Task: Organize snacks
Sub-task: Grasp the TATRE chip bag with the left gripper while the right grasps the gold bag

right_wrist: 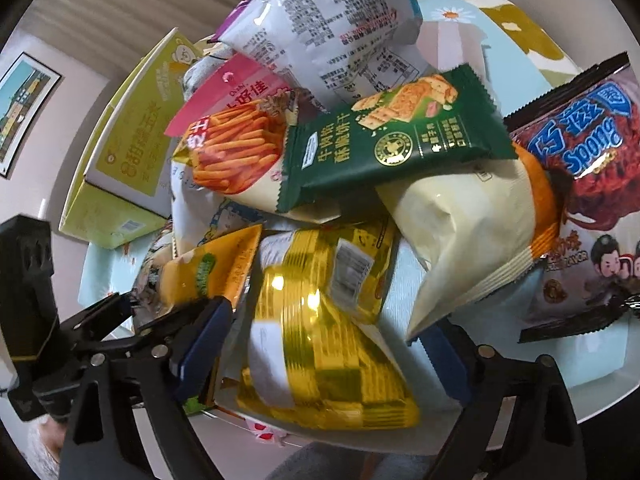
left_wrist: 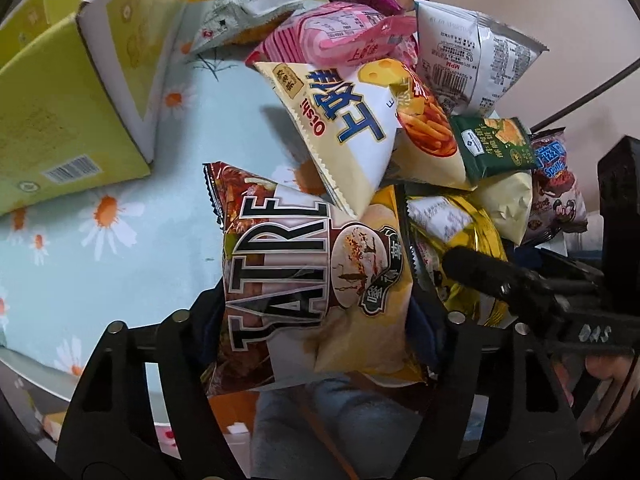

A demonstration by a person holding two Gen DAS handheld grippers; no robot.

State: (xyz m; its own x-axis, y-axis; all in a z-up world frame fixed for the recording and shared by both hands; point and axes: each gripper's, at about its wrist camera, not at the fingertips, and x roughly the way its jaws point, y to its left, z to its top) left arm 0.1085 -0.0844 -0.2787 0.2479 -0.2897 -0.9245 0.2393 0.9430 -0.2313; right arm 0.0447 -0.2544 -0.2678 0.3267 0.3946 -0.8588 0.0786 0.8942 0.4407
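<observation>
My left gripper (left_wrist: 316, 320) is shut on a brown and yellow chip bag (left_wrist: 304, 280) at the near edge of a snack pile. Behind it lie a white Oishi bag (left_wrist: 352, 120), a pink bag (left_wrist: 336, 36) and a green cracker pack (left_wrist: 496, 144). My right gripper (right_wrist: 324, 332) is open around a shiny yellow bag (right_wrist: 320, 328), its fingers on either side. The green cracker pack (right_wrist: 392, 140), a cream bag (right_wrist: 468, 232) and a purple Spoon bag (right_wrist: 588, 184) lie just beyond. The left gripper's finger (right_wrist: 200, 332) shows at lower left.
An open yellow-green cardboard box (left_wrist: 80, 100) stands at the left on a light blue daisy tablecloth (left_wrist: 120, 240). The same box (right_wrist: 132, 152) shows at upper left in the right wrist view. A framed picture (right_wrist: 24, 112) hangs on the wall.
</observation>
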